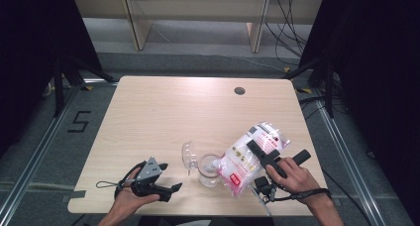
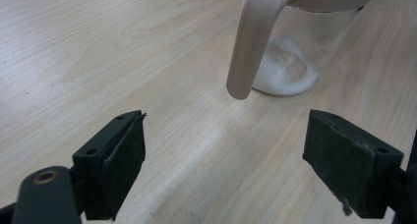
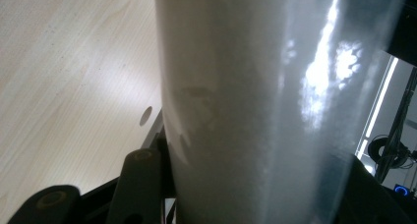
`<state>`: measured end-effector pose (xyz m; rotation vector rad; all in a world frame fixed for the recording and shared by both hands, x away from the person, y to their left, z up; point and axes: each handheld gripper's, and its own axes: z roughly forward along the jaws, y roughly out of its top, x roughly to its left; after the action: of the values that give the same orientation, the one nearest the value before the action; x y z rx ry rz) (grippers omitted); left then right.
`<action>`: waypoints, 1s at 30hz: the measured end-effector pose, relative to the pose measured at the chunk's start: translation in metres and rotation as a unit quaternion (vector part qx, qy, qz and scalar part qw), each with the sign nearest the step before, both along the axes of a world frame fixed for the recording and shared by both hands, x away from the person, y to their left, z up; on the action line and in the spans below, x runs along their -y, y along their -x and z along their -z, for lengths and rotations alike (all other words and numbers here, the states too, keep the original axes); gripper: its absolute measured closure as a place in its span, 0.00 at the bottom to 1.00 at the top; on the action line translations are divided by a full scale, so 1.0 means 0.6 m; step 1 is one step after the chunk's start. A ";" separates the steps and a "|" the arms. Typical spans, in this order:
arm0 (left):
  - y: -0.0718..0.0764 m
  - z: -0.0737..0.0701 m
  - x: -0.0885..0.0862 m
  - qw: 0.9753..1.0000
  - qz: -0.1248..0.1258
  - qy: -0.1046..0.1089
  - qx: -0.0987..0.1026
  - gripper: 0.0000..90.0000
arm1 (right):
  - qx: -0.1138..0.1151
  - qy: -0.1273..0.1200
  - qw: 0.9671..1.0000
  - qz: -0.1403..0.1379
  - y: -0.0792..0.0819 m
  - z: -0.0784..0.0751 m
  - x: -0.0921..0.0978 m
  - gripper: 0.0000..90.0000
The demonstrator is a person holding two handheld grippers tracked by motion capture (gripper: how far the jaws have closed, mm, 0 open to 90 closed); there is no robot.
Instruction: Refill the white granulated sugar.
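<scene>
Both forearms are bare, each hand carrying a black two-jaw tool: the left gripper (image 1: pixel 168 179) bears a grey three-cornered plate (screw-dotted) and a thin looping cable, the right gripper (image 1: pixel 258 151) a black wrist-wrapping cable.

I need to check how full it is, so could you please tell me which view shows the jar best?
The left gripper view: the jar stands close ahead, white powder visible at its bottom. The high view shows it small, beside the bag. In the right gripper view I cannot make it out.
</scene>
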<state>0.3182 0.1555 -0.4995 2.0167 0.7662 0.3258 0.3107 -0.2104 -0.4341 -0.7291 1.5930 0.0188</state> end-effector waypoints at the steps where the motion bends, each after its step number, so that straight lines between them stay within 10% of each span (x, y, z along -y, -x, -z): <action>1: 0.000 0.000 0.000 1.000 0.000 -0.001 0.001 0.17 | 0.003 -0.001 1.000 -0.002 0.000 0.000 0.000 0.62; 28: 0.001 0.000 0.000 1.000 -0.004 0.000 -0.005 0.17 | 0.002 -0.005 1.000 0.002 0.003 -0.003 0.002 0.63; 29: 0.002 0.001 0.001 1.000 -0.007 0.005 -0.007 0.17 | 0.011 0.030 0.999 -0.028 0.000 -0.011 -0.005 0.63; 30: 0.002 0.001 0.001 1.000 -0.007 0.005 -0.007 0.17 | 0.003 -0.005 1.000 0.001 0.004 -0.004 0.002 0.63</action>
<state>0.3171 0.1546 -0.5000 2.0071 0.7896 0.3151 0.3086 -0.2114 -0.4316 -0.7195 1.5878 0.0229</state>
